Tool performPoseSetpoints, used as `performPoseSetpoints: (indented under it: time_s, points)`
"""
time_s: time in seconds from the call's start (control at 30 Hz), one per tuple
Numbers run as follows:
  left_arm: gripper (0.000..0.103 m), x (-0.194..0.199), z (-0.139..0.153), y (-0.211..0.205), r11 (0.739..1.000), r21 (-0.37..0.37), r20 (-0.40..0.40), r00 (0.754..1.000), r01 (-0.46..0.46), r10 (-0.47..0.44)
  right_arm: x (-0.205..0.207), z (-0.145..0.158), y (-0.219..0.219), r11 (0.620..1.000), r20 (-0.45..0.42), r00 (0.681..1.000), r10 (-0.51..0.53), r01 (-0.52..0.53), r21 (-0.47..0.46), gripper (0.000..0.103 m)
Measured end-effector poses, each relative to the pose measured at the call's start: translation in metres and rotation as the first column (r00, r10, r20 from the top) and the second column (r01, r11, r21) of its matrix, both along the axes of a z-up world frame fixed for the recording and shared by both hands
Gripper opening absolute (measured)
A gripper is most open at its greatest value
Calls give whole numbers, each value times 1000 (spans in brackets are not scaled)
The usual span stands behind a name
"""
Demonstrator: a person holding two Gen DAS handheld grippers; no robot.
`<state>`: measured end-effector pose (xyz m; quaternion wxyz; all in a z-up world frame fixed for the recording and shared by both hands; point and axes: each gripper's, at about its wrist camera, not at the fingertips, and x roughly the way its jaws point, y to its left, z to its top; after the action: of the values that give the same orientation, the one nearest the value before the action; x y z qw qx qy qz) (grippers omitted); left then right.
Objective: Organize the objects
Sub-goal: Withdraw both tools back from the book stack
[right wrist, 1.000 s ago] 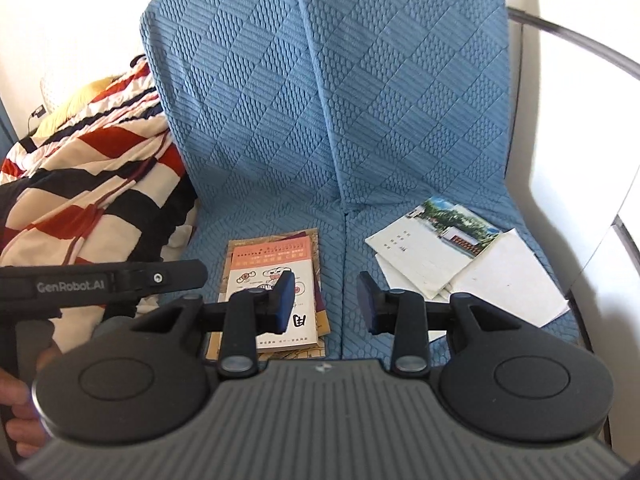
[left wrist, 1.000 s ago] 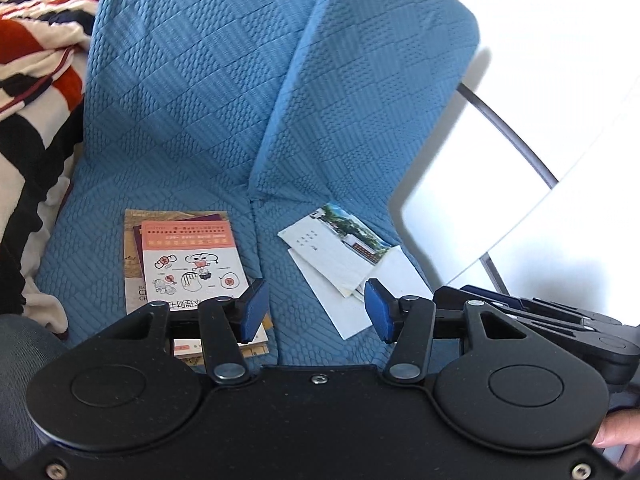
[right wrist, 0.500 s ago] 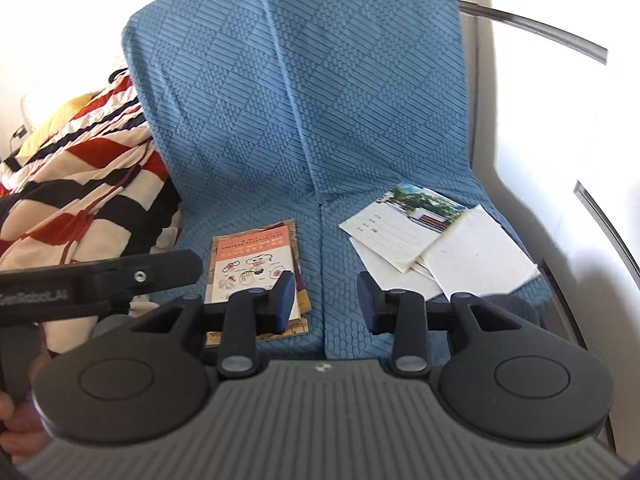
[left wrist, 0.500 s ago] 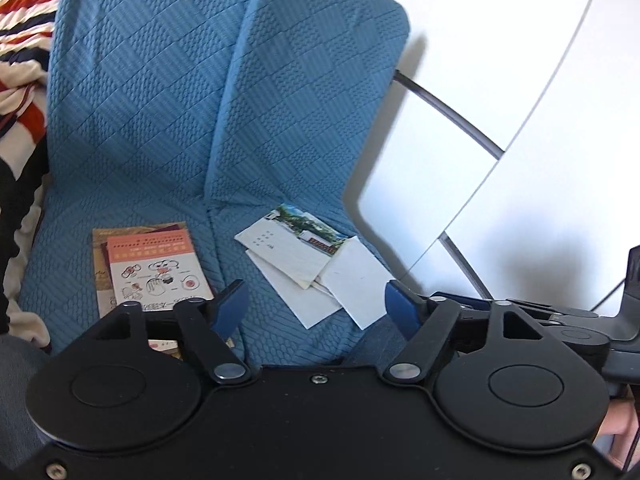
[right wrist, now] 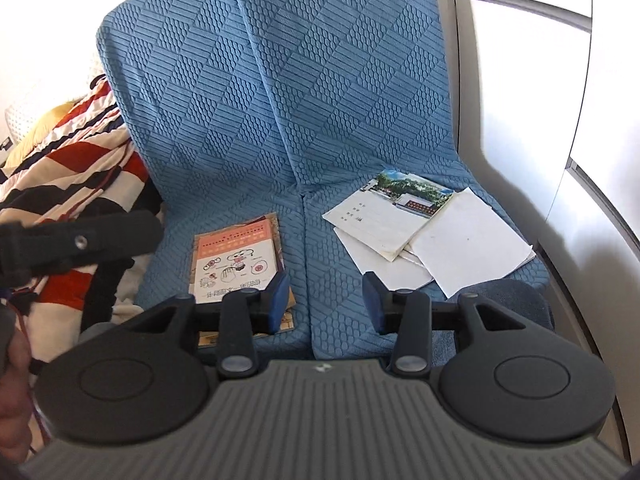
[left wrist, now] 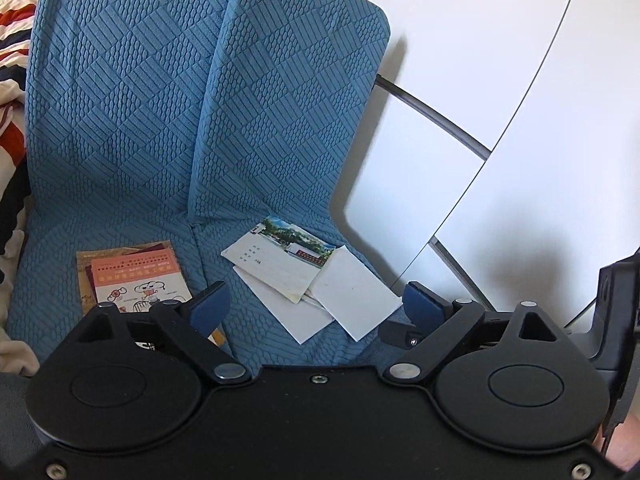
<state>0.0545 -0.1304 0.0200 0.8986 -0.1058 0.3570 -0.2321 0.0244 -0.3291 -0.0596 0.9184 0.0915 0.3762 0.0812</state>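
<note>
left gripper (left wrist: 316, 304) just spread wide, empty | right gripper (right wrist: 326, 300) parted, empty | loose papers (left wrist: 320, 292): light, floppy, probably slippery; pinch overhanging corner

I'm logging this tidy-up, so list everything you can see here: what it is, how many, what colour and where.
seat cover: one, blue quilted, over the back and base of a two-part seat.
booklets: small stack, orange and white one on top, on the seat's left half.
loose papers: overlapping pile, exact count unclear, white, on the right half.
photo card: one, white with a colour picture, on top of the papers.
blanket: one, red, white and dark striped, left of the seat.
white panels: right of the seat.
left gripper: black, blue pads, open wide, jaws just been opening, nothing between them.
right gripper: grey, blue pads, open, also been opening, empty.
</note>
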Motion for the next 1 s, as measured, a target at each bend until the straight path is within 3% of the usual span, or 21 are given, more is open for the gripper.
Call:
performPoseSetpoints:
  time_s: [0.1,0.13,0.17,0.2,0.23,0.57,1.0]
  points:
    - [99,10,-7,0,1000,4,-6,1000,-8,9,6,-6,0,1000,-8,1000,-9,9,4,44]
    - [100,12,-9,1,1000,1,-3,1000,-10,10,8,-8,0,1000,-11,1000,-12,12,5,49]
    - [100,14,-11,2,1000,0,2,1000,-9,9,10,-9,0,1000,-12,1000,-19,19,11,57]
    - [100,17,-12,3,1000,0,4,1000,-8,8,12,-12,-1,1000,-10,1000,-20,20,22,76]
    - [101,20,-14,4,1000,-4,4,1000,-8,8,15,-14,-2,999,-8,1000,-26,26,31,88]
    - [101,54,-35,-1,1000,2,7,1000,9,-9,38,-29,-10,995,-24,995,-96,96,20,88]
    - [101,111,-85,-13,1000,13,22,999,25,-26,67,-68,-16,991,-39,991,-130,130,10,88]
